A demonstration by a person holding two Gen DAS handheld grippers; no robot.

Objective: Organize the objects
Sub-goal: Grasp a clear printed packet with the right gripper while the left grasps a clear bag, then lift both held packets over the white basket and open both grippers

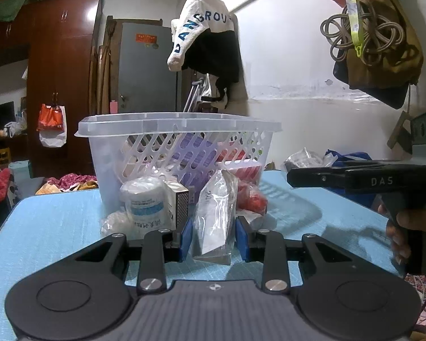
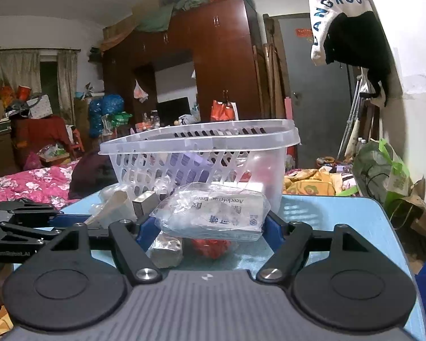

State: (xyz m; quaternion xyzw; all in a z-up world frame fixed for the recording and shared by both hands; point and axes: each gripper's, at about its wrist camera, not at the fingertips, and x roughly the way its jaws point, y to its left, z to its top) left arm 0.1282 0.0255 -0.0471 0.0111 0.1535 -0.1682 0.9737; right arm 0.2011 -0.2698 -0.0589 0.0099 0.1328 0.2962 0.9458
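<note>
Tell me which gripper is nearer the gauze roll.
Left. The left gripper straddles a clear packet right beside the gauze roll; the right gripper sits farther over, around a bagged medicine box.

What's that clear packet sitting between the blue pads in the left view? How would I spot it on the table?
Find the pale slotted basket on the blue table; a small heap of items lies against its front. The packet is the clear plastic bag with a white printed box inside, standing upright between the left gripper fingers. Its neighbours are a white roll, a matchbox and something red.
</note>
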